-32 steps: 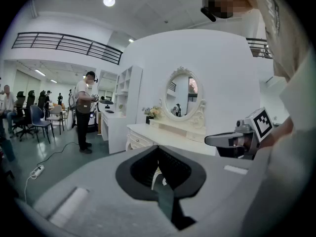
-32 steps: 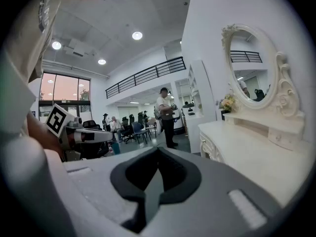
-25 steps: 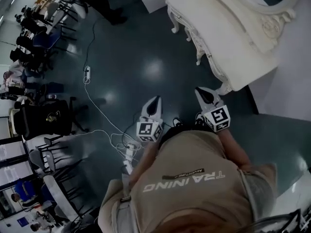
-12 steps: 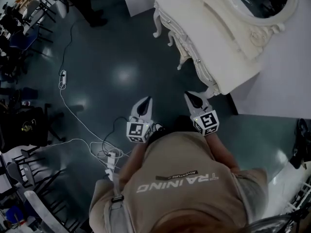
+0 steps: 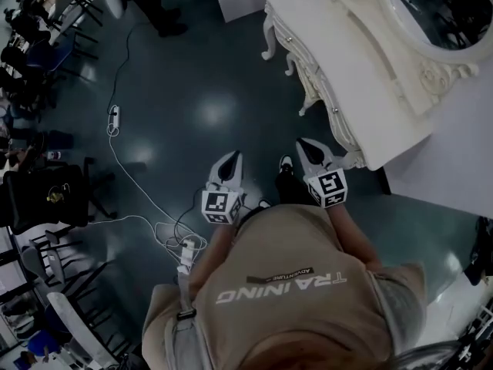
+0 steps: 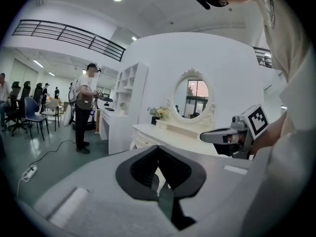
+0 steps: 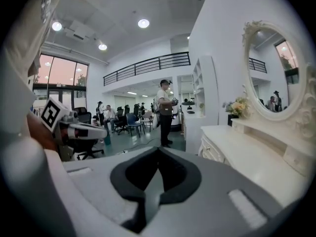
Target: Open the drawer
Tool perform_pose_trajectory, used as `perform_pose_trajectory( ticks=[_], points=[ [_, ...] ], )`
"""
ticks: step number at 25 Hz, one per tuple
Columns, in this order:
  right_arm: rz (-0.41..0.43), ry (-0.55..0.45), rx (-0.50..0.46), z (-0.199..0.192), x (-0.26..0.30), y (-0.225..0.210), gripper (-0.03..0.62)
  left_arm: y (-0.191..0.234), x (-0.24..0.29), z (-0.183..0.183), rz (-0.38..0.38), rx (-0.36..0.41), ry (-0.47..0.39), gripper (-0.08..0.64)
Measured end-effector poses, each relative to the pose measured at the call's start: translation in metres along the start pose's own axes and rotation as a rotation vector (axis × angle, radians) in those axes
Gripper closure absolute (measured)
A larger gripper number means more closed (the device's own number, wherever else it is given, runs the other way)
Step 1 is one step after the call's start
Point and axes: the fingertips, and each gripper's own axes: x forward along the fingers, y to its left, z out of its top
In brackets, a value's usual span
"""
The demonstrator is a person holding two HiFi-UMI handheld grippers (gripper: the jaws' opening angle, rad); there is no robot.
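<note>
**Grippers.** The left gripper (image 5: 230, 160) and right gripper (image 5: 306, 145) are held side by side in front of the operator, both pointing slightly below level. In each gripper view the 2 jaws stand together with nothing between them, and neither touches any furniture.

**Change noted.** Over the last second both grippers have been carried forward as a pair, with the jaws unchanged. 1 shoe (image 5: 286, 165) now shows between them, which suggests the operator is in mid-step. The near corner of the dressing table (image 5: 347, 60) now lies just right of the right gripper, where before it stood further off.

**Task object.** The drawer (image 5: 312, 72) is in the table's front face, right of and beyond the right gripper, and well apart from it. It appears closed. The right gripper view shows it at right (image 7: 211, 152).

**Further off.** An oval mirror (image 5: 439, 14) stands on the table. A power strip (image 5: 114, 116) lies on the floor at far left.

**Assessment.** This is still the approach. A gripper must part its jaws and reach the drawer pull before any opening starts.
</note>
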Motion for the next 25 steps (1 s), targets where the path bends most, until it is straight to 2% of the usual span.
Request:
perform_pose_trajectory(
  ticks=[3,7,11,13,15,20,25],
  points=[
    [0.020,-0.006,-0.047,0.018,0.025,-0.022,0.589,0.003,0.029,0.021,-0.011,0.017,0.007,0.552],
    [0.051,-0.036,-0.032,0.040,0.044,-0.064,0.589,-0.004,0.082,0.049,-0.026,0.053,0.018,0.552],
    [0.034,-0.065,-0.058,0.054,0.061,-0.117,0.589,0.002,0.142,0.073,0.031,0.049,0.025,0.552],
    [0.028,-0.046,-0.064,0.052,0.066,-0.146,0.589,-0.001,0.169,0.086,0.042,0.036,0.014,0.552],
    [0.023,-0.019,-0.050,0.051,0.071,-0.169,0.589,-0.008,0.189,0.097,0.022,0.048,0.018,0.552],
    [0.021,0.019,-0.026,0.051,0.100,-0.184,0.589,0.010,0.214,0.101,-0.009,0.056,0.039,0.552],
    [-0.019,0.048,-0.027,0.054,0.156,-0.175,0.589,0.069,0.237,0.094,-0.050,0.044,0.030,0.552]
  ],
)
